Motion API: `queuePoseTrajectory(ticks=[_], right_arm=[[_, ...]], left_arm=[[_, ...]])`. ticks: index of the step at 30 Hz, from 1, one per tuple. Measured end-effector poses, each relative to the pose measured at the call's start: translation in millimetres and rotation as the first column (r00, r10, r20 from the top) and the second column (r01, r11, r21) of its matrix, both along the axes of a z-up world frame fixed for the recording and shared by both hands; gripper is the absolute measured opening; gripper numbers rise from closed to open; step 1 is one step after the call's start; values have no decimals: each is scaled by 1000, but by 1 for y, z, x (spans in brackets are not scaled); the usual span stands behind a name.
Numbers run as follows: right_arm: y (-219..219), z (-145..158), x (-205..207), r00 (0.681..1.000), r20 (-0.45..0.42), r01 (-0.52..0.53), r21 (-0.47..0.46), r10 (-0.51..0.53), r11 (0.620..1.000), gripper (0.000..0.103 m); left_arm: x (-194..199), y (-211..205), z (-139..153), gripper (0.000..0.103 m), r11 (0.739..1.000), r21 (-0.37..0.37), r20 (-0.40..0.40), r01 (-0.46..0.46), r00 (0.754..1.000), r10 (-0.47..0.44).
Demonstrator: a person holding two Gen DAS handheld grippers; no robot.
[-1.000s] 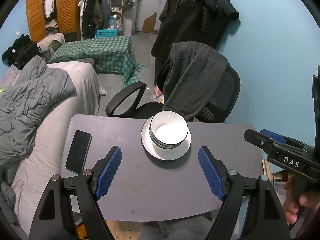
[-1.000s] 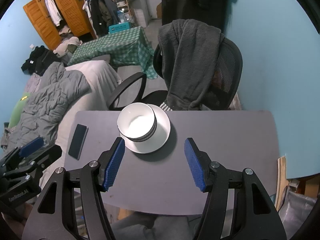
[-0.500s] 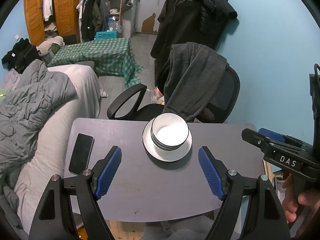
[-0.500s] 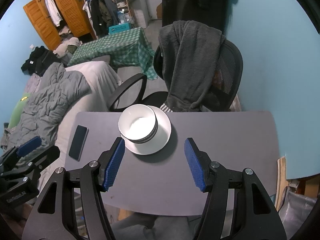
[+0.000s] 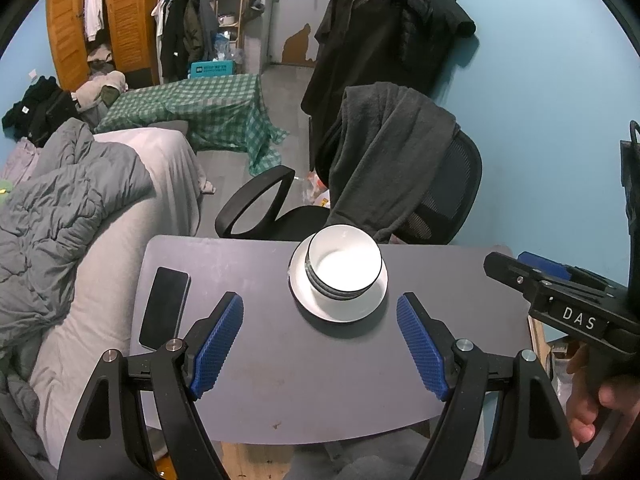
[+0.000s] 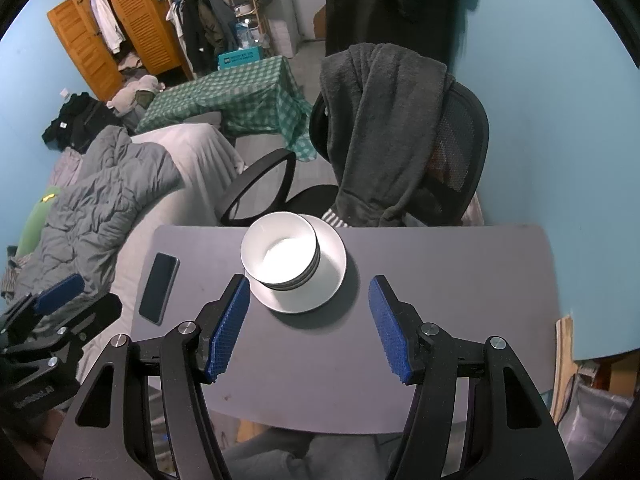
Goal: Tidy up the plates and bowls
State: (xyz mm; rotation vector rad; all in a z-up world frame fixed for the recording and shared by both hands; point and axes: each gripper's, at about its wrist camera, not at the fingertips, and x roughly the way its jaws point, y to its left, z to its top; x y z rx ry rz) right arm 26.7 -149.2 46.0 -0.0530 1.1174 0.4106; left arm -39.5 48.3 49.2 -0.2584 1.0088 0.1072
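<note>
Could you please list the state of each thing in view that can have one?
Bowls: nested in a stack, upright, empty, on the plate.
Plate: flat on the table.
Phone: lying flat, screen dark.
Left claw: open, holding nothing.
Right claw: open, holding nothing.
Wardrobe: door open.

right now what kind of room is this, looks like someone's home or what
Most likely a lived-in bedroom that doubles as a workspace. A bed with a rumpled grey duvet sits beside the small grey table, a wooden wardrobe stands open with clothes hanging, and an office chair has a dark garment draped over it.
</note>
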Motion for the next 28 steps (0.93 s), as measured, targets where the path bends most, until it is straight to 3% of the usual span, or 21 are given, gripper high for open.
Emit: queuePoseTrajectory(ticks=[28], right_arm=[[10,5,8,1000,-3,1,-7,-1,1000,61]], left_arm=[[7,17,-1,80,1000,20,3,0,1000,0]])
